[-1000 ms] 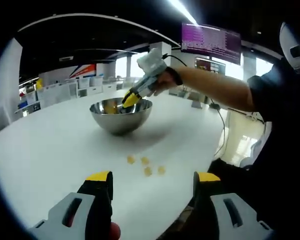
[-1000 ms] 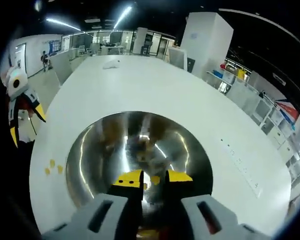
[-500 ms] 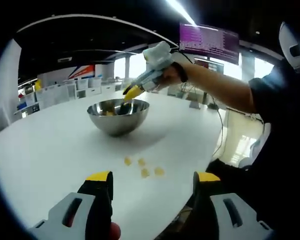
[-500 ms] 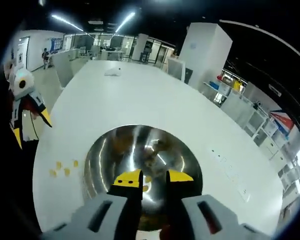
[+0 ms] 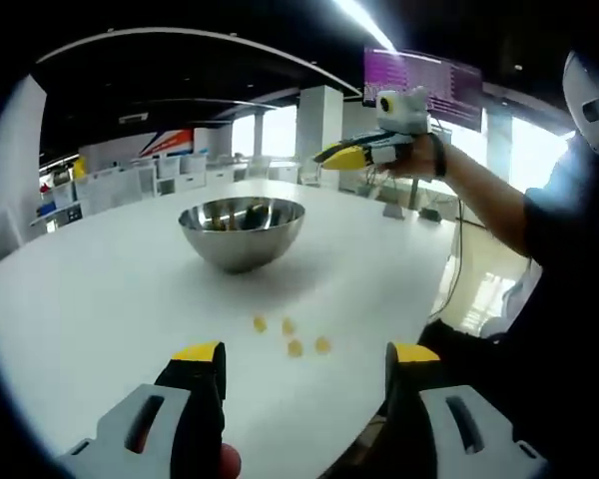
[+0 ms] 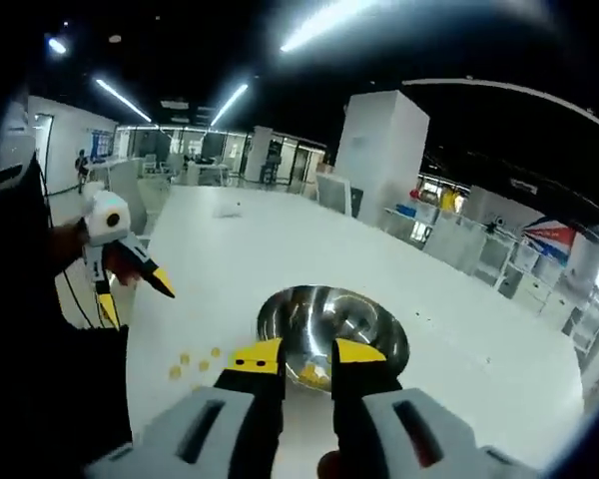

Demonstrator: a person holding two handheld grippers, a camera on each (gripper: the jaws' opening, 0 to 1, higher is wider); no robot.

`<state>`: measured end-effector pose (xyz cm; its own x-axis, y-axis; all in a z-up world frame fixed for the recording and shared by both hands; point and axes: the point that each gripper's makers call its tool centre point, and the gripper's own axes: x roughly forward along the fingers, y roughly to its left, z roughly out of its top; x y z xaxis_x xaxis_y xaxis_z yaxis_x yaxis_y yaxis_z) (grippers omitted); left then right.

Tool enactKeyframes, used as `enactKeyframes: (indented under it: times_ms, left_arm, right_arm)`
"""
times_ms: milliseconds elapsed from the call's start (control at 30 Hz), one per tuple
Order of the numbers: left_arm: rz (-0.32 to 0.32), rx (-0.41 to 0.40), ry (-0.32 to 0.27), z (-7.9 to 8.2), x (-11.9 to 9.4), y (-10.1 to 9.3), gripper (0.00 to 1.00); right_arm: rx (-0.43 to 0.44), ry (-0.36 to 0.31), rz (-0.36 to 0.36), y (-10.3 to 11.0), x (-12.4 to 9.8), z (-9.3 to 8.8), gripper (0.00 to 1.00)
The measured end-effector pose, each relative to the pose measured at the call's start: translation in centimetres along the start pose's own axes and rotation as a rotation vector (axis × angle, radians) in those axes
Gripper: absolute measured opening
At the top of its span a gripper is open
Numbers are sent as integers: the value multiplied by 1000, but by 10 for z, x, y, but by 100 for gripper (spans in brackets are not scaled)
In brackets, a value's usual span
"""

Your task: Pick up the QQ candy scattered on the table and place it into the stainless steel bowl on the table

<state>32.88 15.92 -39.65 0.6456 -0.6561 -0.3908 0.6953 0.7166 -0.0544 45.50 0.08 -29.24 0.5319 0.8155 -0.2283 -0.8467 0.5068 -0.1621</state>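
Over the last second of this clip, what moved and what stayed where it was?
The right gripper, its tips inside the steel bowl a second ago, has lifted out and drawn back toward the person; it now hangs high, off to the bowl's side. Its jaws stay nearly closed with nothing seen between them. The left gripper stayed open and low over the white table. The bowl and the four loose candies did not move.

Left gripper view: low over the surface (image 5: 100,299), facing the bowl (image 5: 242,230) at centre. Right gripper view: higher, farther back, looking down. Shared: bowl (image 6: 331,324), candies (image 5: 292,335).
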Motion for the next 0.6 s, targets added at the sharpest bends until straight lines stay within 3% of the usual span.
enactKeyframes:
  times_ms: [133,267,600]
  left_arm:
    - [-7,4,10,0,4,-2,65]
    - [-15,9,10,3,8,-5,65]
    - [-20,24,22,2,9,-12,66]
  right_arm:
    - [61,-126,-61,5,-23,-4,18]
    - [135,-192,-108,14,-42,-17,18]
    - [235,-261,-180,31,-74,-49,18]
